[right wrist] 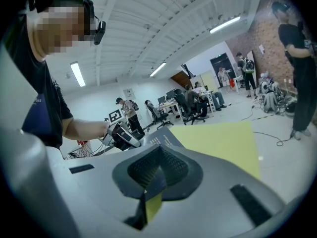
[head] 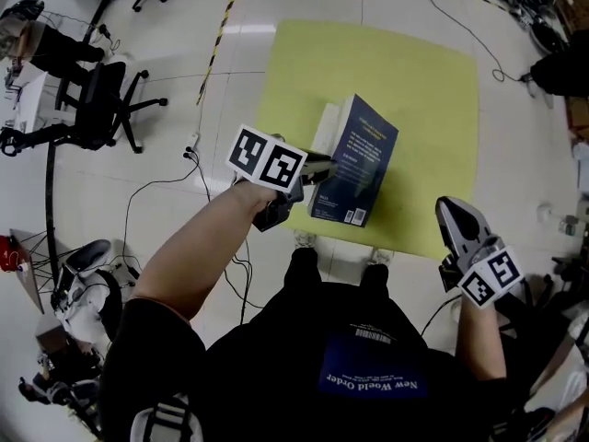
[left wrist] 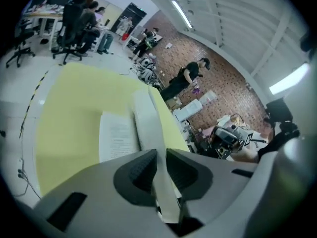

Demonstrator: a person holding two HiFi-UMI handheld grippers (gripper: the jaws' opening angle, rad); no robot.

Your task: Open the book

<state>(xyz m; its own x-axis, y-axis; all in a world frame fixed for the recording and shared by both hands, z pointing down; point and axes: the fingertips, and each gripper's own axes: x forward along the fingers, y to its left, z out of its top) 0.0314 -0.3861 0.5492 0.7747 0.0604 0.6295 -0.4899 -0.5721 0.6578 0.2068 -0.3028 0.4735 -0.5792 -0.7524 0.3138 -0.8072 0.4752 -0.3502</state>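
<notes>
A dark blue book point(head: 354, 168) lies on a yellow mat point(head: 414, 72). Its cover is raised steeply, and the white page block point(head: 327, 132) shows beneath on the left. My left gripper point(head: 317, 168) is shut on the cover's free edge. In the left gripper view the pale cover point(left wrist: 148, 128) runs between the pads of the left gripper point(left wrist: 161, 165), with printed pages point(left wrist: 116, 135) lying on the mat point(left wrist: 74, 98). My right gripper point(head: 457, 212) hangs at the mat's near right corner, away from the book, shut and holding nothing. From the right gripper point(right wrist: 158, 170) the book point(right wrist: 161, 139) shows ahead.
A black office chair point(head: 101, 109) and floor cables point(head: 166, 187) lie left of the mat. More cables point(head: 469, 26) run at the far right. Equipment point(head: 78, 274) stands at the near left. A person point(right wrist: 299, 58) stands beyond the mat's far side.
</notes>
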